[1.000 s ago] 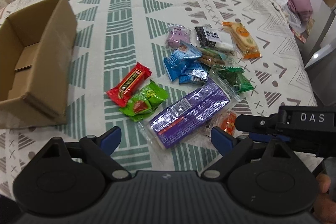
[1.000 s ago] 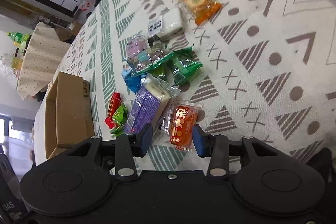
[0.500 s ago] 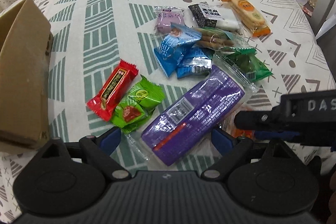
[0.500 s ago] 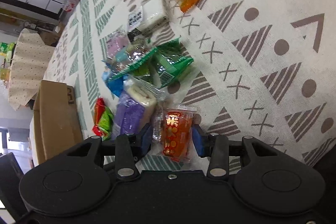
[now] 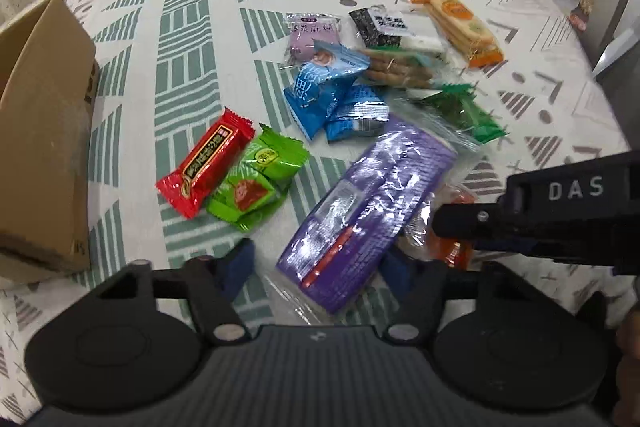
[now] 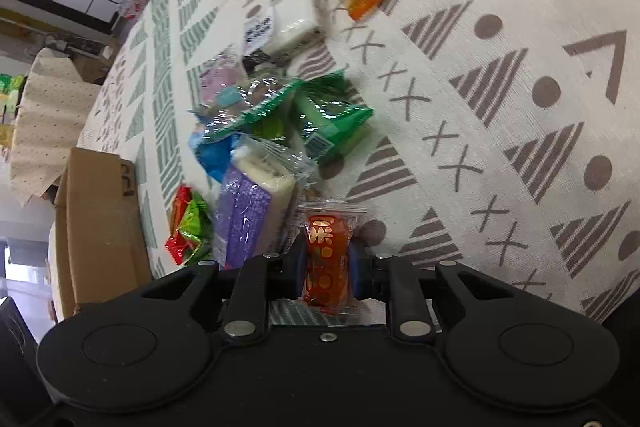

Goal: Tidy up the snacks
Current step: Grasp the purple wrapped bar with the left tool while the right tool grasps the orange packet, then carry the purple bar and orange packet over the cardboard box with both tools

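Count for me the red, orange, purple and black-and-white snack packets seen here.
Red packet: 1
Orange: 2, cracker pack and small packet in the right gripper
Purple: 2, large pack and lilac packet
Black-and-white packet: 1
Total: 6

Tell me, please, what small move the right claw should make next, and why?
Probably lift straight up: the right claw is shut on the orange snack packet, which lies against the purple packet; the cardboard box waits to the left.
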